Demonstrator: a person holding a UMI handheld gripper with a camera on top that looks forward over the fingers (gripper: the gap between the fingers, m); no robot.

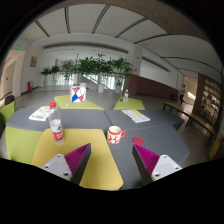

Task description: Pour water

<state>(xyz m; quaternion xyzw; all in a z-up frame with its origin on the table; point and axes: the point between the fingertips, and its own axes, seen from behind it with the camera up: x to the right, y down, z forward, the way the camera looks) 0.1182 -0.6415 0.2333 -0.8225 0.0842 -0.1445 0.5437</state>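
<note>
A: Looking along the gripper, how do the jaws stand?

B: Spread wide. The two fingers carry magenta pads, and nothing lies between them but bare desk. They hold nothing and touch nothing.

A: And the pose?

B: The gripper hangs above the near edge of the desk, level from side to side, tipped a little downward so it looks across the top. The hand holding it is out of sight.

A: Where are the task's things?

B: A clear water bottle with a red cap stands upright on the desk's left part, beyond the left finger and clear of it, at the border of a grey section and a yellow-green one. A white mug with a red pattern stands just ahead of the gap between the fingers, slightly toward the right one, apart from both. A small red thing lies beside the mug on its right; I cannot tell what it is.

A: Anything farther back?

B: Papers near the left edge, more papers toward the right, a white sign with a red mark standing near the far edge, and what looks like a second bottle beside it. Green plants line the room behind the desk.
</note>
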